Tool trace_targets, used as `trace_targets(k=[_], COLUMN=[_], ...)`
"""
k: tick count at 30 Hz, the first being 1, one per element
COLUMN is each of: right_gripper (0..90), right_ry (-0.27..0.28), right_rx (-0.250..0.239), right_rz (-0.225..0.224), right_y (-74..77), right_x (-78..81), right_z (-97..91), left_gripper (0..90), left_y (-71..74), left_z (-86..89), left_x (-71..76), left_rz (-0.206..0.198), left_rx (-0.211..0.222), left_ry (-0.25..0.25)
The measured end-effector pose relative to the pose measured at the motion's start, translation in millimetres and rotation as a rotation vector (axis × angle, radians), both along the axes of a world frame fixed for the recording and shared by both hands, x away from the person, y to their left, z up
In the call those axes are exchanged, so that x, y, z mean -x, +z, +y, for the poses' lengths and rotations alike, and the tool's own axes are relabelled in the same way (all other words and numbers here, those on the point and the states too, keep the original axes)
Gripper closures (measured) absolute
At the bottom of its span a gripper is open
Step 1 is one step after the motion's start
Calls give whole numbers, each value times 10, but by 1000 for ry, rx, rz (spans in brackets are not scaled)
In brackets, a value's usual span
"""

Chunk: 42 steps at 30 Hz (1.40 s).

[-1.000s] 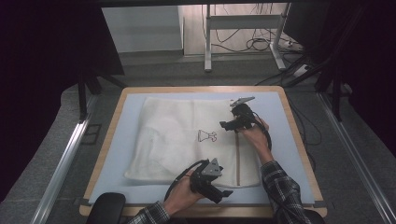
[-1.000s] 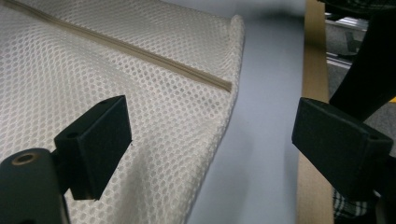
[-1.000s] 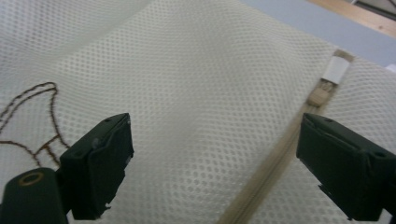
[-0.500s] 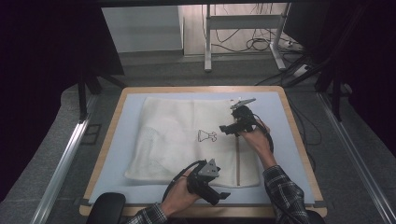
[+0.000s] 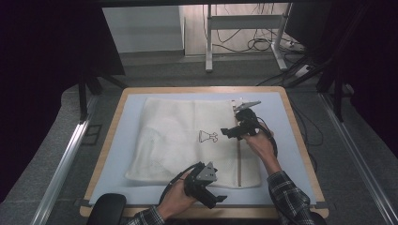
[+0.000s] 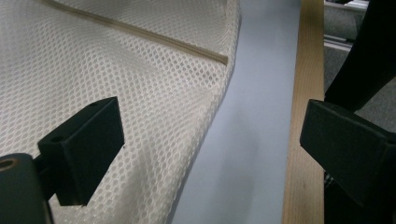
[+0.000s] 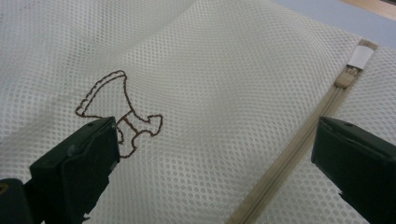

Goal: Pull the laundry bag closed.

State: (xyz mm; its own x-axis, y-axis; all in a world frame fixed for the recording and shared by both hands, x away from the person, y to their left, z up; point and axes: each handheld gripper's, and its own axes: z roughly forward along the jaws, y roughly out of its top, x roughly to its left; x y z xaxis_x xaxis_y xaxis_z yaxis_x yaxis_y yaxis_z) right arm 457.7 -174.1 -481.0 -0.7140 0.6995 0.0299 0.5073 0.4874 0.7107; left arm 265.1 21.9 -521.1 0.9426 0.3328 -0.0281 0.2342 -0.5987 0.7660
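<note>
Mesh bag (image 5: 187, 140): cream netting, brown stitched emblem (image 5: 209, 137), beige zipper (image 5: 239, 161); lies flat at frame centre on the blue surface (image 5: 291, 140). Left gripper (image 5: 213, 199) and right gripper (image 5: 227, 133): fingers just opened, apart, nothing between.

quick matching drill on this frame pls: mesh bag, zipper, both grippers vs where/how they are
1 mesh bag
2 zipper
3 left gripper
4 right gripper

a open, above the bag beside the brown embroidered outline
b flat on the blue mat
c open, at the bag's near corner by the table's wooden edge
d beige strip along the bag's right side

Pairs: 1-b, 2-d, 3-c, 4-a
</note>
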Motion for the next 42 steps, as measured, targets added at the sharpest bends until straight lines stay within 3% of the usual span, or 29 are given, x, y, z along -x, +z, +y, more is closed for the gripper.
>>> trace_targets(k=[7, 14, 30, 42], right_gripper=[9, 16, 16, 11], right_ry=[16, 29, 30, 31], right_rx=[-8, -68, -34, -25], right_rz=[-1, 4, -41, -58], right_y=[35, 69, 72, 114], right_x=[100, 189, 388, 549], right_z=[-8, -26, -43, -91], left_gripper=[53, 51, 50, 40], left_y=[-2, 2, 6, 20], left_z=[51, 138, 326, 432], left_x=[-4, -13, -28, -36], left_rz=[6, 7, 20, 14], left_rx=[-13, -20, 11, 6], left_ry=[14, 30, 86, 104])
